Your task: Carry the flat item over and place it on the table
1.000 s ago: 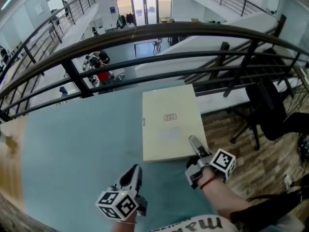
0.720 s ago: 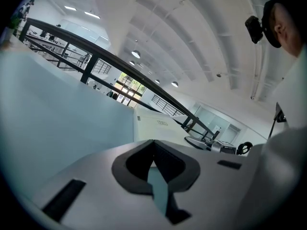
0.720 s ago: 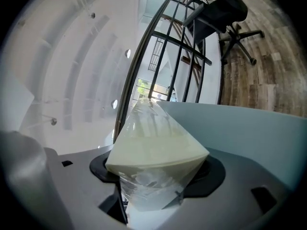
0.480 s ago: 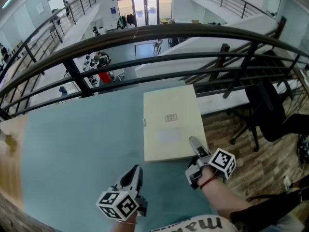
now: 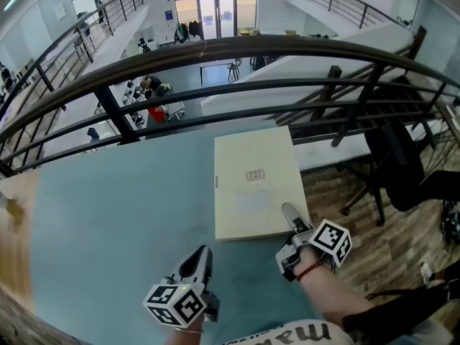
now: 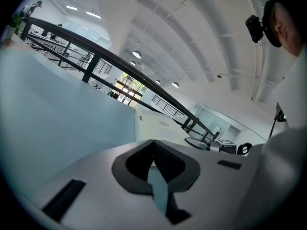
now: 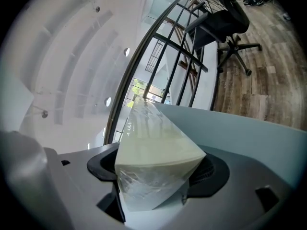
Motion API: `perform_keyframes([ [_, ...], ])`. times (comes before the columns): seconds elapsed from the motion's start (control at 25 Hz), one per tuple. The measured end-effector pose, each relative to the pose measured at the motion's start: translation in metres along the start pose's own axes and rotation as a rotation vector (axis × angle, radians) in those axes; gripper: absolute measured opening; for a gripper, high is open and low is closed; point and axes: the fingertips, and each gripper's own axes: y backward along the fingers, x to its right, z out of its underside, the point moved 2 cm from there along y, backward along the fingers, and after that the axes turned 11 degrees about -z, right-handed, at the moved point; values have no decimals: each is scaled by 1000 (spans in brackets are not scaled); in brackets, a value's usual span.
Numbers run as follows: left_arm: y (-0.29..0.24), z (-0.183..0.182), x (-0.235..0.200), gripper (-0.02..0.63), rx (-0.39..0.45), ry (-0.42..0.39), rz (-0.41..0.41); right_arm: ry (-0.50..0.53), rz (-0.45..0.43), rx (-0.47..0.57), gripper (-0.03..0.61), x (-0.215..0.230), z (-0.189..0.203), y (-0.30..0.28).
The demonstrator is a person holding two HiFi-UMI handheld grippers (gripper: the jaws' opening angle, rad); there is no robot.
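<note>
A flat cream box (image 5: 253,182) lies on the teal table (image 5: 115,221), its right edge near the table's right side. My right gripper (image 5: 290,213) is at the box's near right corner, one finger lying over the top face. In the right gripper view that corner (image 7: 153,147) fills the space between the jaws of the right gripper (image 7: 156,169); they have just been opening and I see no pad pressing on it. My left gripper (image 5: 201,254) hovers over bare table left of the box's near edge, its tips together and empty. The left gripper view shows the box (image 6: 158,128) ahead.
A black curved railing (image 5: 237,56) runs right behind the table's far edge, with an open atrium below. A black office chair (image 5: 392,164) stands on the wooden floor (image 5: 374,243) to the right. A wooden surface (image 5: 11,228) borders the table's left side.
</note>
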Motion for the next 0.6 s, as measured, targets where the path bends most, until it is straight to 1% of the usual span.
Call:
perform_keyframes([
  [0.12,1,1,-1,3,-5,3,0,31,-16,7,376,-3,-2,-1],
  [0.32,0,5,-2,3,-8,8,2,63,-4,15,382,-2,-2,-1],
  [0.6,4,0,-3,3,-1,14,2,104,19,29,391,-4,-3,0],
])
